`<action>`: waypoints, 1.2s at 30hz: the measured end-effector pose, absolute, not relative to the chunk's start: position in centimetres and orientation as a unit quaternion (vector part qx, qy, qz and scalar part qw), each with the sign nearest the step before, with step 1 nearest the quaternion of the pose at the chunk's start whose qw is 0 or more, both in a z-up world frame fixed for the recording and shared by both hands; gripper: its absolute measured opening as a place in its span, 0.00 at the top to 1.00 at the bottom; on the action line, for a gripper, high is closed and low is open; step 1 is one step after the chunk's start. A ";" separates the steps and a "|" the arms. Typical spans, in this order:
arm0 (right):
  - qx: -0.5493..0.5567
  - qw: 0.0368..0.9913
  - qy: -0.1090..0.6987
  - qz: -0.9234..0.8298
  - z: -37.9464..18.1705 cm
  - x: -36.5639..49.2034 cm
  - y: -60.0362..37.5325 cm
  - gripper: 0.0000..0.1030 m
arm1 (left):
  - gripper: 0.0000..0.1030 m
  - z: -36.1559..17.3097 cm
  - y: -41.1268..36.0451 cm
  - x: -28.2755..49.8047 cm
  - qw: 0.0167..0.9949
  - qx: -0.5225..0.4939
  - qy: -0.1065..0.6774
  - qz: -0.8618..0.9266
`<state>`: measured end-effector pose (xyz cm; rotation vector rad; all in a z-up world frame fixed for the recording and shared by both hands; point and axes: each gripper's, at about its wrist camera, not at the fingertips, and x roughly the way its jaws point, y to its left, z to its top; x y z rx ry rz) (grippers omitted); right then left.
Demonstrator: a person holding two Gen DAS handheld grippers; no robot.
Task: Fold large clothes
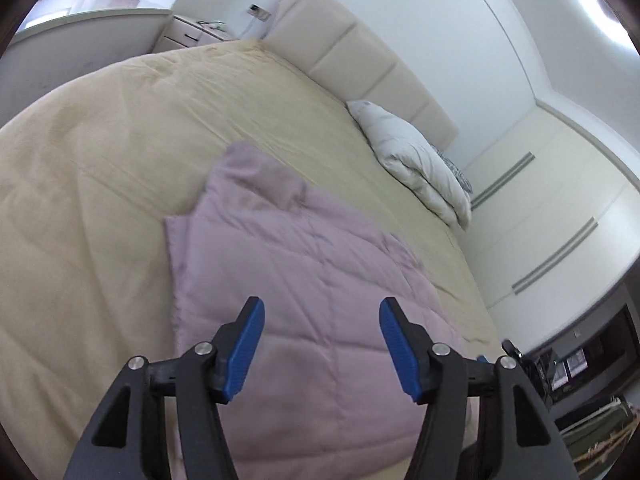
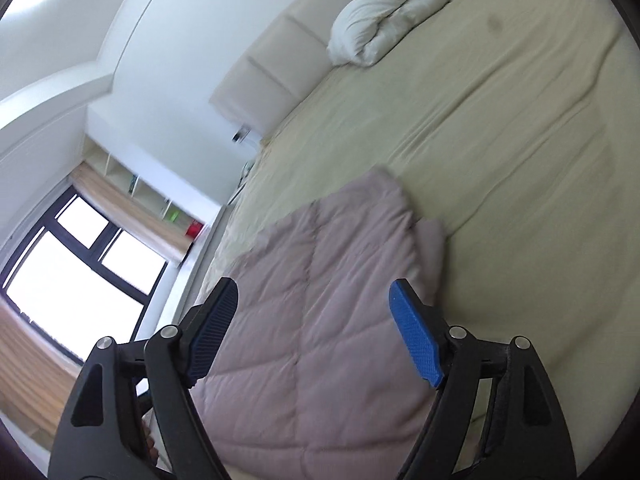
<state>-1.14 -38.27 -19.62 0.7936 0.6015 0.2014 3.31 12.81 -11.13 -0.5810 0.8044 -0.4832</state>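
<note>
Open yellow bedspread (image 1: 100, 152) around the pink quilted garment (image 1: 304, 264); white pillow (image 1: 416, 160) against the headboard (image 1: 360, 52)

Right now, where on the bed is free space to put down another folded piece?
The yellow bed cover is bare between the pink quilted garment and the headboard, and on the wide side toward the nightstand. It is crowded by the white duvet in the corner near the wardrobe.

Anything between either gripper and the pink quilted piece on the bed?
Nothing visible. The left gripper and right gripper both stand open and empty above the pink quilted garment, bare air between. The white duvet lies well off by the headboard.
</note>
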 end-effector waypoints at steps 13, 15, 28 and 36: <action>0.331 0.861 0.346 0.169 -22.3 -3.6 -33.3 0.25 | 0.36 -15.8 11.3 1.9 0.811 -0.257 0.416 -0.322; 0.342 0.865 0.345 0.129 -22.7 -4.6 -35.7 0.24 | 0.36 -16.0 12.6 1.6 0.803 -0.278 0.413 -0.327; 0.070 0.977 0.163 -0.121 -9.7 -8.1 -30.2 0.00 | 0.00 -5.0 9.7 -2.9 0.933 -0.060 0.295 -0.197; 0.092 0.979 0.171 -0.066 -4.6 -7.2 -25.4 0.00 | 0.00 3.0 3.1 -7.6 0.984 0.059 0.145 -0.085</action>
